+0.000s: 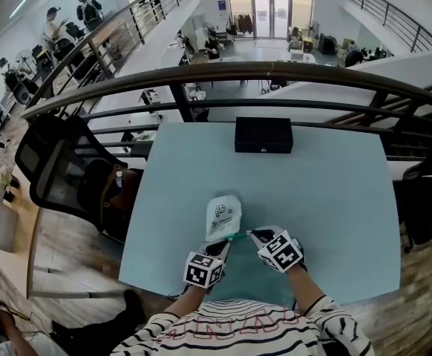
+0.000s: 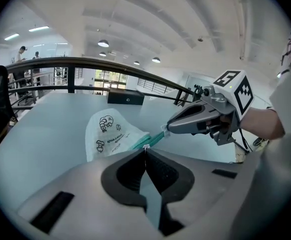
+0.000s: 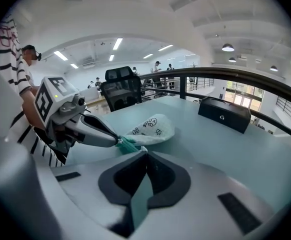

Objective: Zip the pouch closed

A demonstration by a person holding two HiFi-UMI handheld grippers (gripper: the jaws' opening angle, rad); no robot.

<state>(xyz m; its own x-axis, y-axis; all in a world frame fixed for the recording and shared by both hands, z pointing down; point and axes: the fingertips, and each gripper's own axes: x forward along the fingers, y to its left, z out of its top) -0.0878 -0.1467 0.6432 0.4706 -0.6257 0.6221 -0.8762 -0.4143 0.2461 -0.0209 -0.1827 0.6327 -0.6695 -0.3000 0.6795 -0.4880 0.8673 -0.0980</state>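
A white pouch (image 1: 223, 215) with cartoon prints lies on the pale blue table (image 1: 335, 199), its green zipper edge (image 1: 237, 236) turned toward me. My left gripper (image 1: 226, 243) is shut on the left end of that green edge, which shows in the left gripper view as a green strip (image 2: 148, 141) running into the closed tips (image 2: 145, 148). My right gripper (image 1: 250, 235) is shut on the other end, its tips (image 3: 144, 152) closed over the green strip (image 3: 128, 145). Both grippers hold the edge just above the table. Each gripper shows in the other's view: right (image 2: 165, 129), left (image 3: 116, 140).
A black box (image 1: 263, 135) stands at the table's far edge, in front of a curved railing (image 1: 238, 73). A black office chair (image 1: 60, 169) stands left of the table. The person's striped sleeves are at the near edge.
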